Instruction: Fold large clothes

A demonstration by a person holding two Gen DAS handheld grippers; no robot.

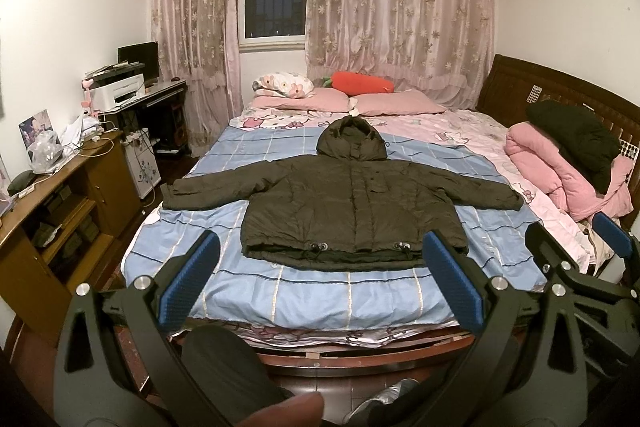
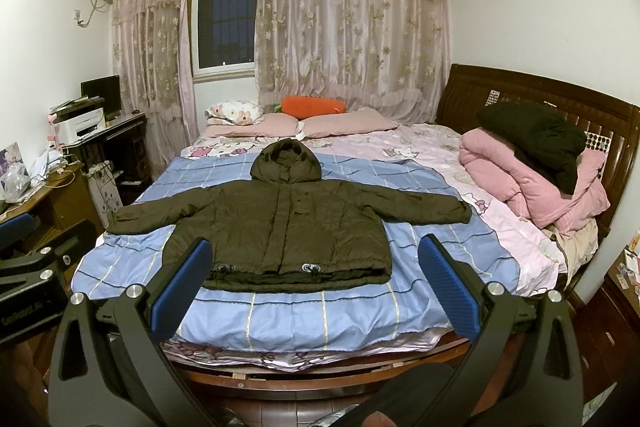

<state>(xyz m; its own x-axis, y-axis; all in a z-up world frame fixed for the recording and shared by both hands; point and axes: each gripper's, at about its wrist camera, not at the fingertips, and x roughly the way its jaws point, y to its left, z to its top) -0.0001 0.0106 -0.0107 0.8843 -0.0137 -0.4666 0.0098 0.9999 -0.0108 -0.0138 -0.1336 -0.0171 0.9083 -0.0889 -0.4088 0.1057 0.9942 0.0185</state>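
A dark olive hooded puffer jacket [image 1: 352, 199] lies flat, front up, on the blue checked sheet [image 1: 320, 291] of the bed, sleeves spread out to both sides, hood toward the pillows. It also shows in the right wrist view [image 2: 288, 223]. My left gripper [image 1: 320, 255] is open and empty, held in front of the bed's foot, short of the jacket's hem. My right gripper [image 2: 316, 259] is open and empty too, beside the left one, also short of the hem. The right gripper's fingers [image 1: 612, 231] show at the right edge of the left wrist view.
A pink quilt [image 2: 532, 183] with a black garment [image 2: 536, 143] on it sits at the bed's right side by the wooden headboard [image 2: 520, 87]. Pink pillows [image 2: 344, 123] and an orange plush [image 2: 312, 107] lie at the far end. A wooden cabinet [image 1: 60, 211] and desk [image 1: 160, 99] stand left.
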